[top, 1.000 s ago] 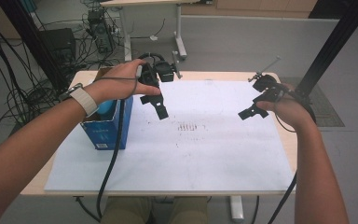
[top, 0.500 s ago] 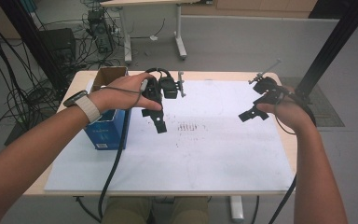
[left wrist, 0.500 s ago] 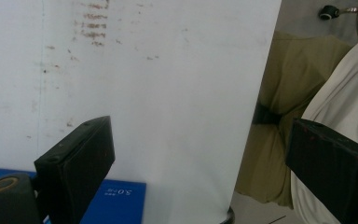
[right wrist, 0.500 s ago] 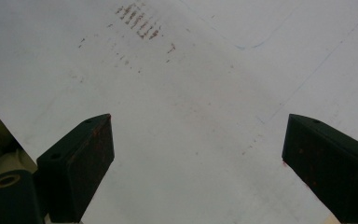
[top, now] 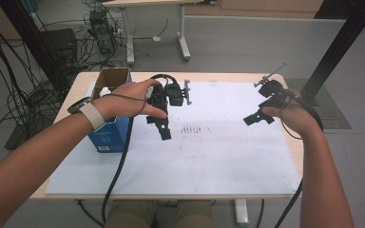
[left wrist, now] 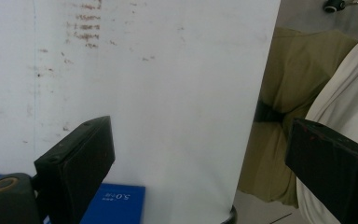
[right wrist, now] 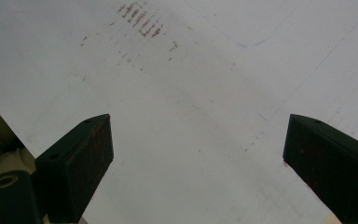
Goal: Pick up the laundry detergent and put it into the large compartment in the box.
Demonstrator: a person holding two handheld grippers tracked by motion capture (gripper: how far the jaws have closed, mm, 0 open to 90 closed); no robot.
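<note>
1. Left gripper (top: 164,128): held in the left hand (top: 128,99) above the white sheet (top: 209,161), just beside the blue carton (top: 109,130). In the left gripper view its jaws are seen standing wide apart with nothing between them; released.
2. Right gripper (top: 254,118): held in the right hand (top: 292,116) above the far right part of the white sheet, well apart from the blue carton. In the right gripper view its jaws are likewise spread wide and empty; released.
3. Blue carton: an upright box with an open brown top, stood at the left edge of the white sheet, to the left of the left gripper and partly hidden behind the left forearm. Its long axis is judged vertical. Something white is seen inside it; what it is cannot be told.
4. Governing relation: the blue carton is taken as the thing nearest to either gripper. The left gripper is much the nearer; a short sideways reach to the left would be called for, while the right gripper would have to cross the whole sheet.
5. White sheet: laid flat over the wooden table (top: 83,78), bare of objects apart from the carton at its edge.
6. Brown smudge marks (top: 192,129): a small patch on the sheet, between the two grippers, right of the blue carton.
</note>
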